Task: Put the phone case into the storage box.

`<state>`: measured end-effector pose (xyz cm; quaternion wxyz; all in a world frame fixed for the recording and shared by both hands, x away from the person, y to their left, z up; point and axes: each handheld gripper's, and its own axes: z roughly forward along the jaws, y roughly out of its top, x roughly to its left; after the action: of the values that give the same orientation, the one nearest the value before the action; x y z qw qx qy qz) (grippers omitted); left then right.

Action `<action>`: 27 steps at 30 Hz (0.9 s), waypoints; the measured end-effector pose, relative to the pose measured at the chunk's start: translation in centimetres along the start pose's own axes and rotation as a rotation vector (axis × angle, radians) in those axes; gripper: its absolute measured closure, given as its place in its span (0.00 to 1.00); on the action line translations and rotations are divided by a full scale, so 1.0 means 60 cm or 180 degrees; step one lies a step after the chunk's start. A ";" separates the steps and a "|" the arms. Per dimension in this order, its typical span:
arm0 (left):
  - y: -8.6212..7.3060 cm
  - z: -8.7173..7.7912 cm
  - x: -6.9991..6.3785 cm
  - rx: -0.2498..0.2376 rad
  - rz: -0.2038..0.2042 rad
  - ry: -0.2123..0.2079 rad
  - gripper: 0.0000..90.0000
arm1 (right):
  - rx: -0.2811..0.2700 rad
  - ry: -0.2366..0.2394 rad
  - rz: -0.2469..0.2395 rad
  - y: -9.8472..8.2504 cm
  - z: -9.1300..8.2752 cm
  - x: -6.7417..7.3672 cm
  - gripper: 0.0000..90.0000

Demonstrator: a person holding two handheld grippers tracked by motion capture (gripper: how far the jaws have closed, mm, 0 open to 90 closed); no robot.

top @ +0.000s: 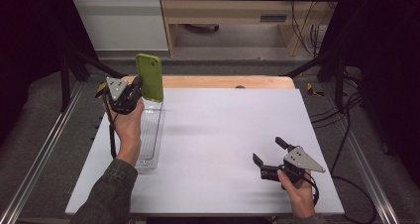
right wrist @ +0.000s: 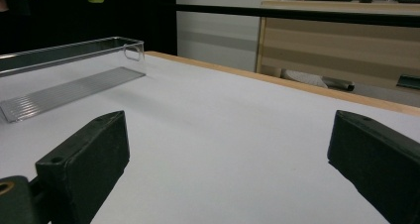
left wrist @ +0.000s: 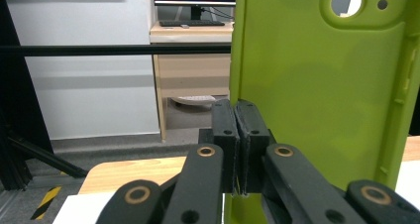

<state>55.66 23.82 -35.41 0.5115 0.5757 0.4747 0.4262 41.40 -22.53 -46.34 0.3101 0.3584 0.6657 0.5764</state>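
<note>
Overhead, the left hand-held gripper [top: 134,91] is raised above the far left corner of the white, matte counter [top: 218,135], its black jaws clenched on one long edge of a lime-green, smooth rubbery phone case [top: 150,77] with rounded corners. The case stands upright in the air, its top end above the jaws, over the far end of a long, clear plastic tray [top: 151,140] that lies lengthwise under the person's left forearm. The right hand-held gripper [top: 267,157] rests low near the near right corner of the counter, well apart from the case, with its jaws spread and nothing between them. A strip of pale wood [top: 228,81] shows along the counter's far edge.

Next, the left gripper view: the left hand-held gripper [left wrist: 236,135] presses its two ribbed black pads flat together on the thin rim of the case [left wrist: 322,95], whose glossy inner face shows a round camera cut-out and a smaller hole near the top (the side wall has narrow button slots). Behind stands a wooden desk [left wrist: 193,60] carrying a keyboard and monitor, with a black bar [left wrist: 114,49] crossing in front.

Last, the right gripper view: the right hand-held gripper [right wrist: 228,159] is released, its blocky jaws wide over bare counter [right wrist: 223,125]. The tray [right wrist: 74,75], with a ribbed floor and an oval handle hole in its end wall, lies ahead at the left.
</note>
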 end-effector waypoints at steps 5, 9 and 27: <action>-0.005 0.000 0.001 0.0027 -0.0001 0.0017 0.97 | 0.0018 0.0026 0.0002 -0.002 0.003 0.003 0.03; -0.009 0.003 0.001 0.0057 -0.0004 0.0042 0.97 | 0.0030 0.0033 -0.0019 -0.003 0.004 0.004 0.03; -0.034 0.029 0.029 0.0224 -0.0034 0.0304 0.97 | 0.0075 0.0056 -0.0063 -0.005 0.005 0.005 0.03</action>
<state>57.48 25.27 -37.65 0.4699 0.5697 0.5163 0.4335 41.46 -22.15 -46.67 0.3057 0.3502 0.6786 0.5686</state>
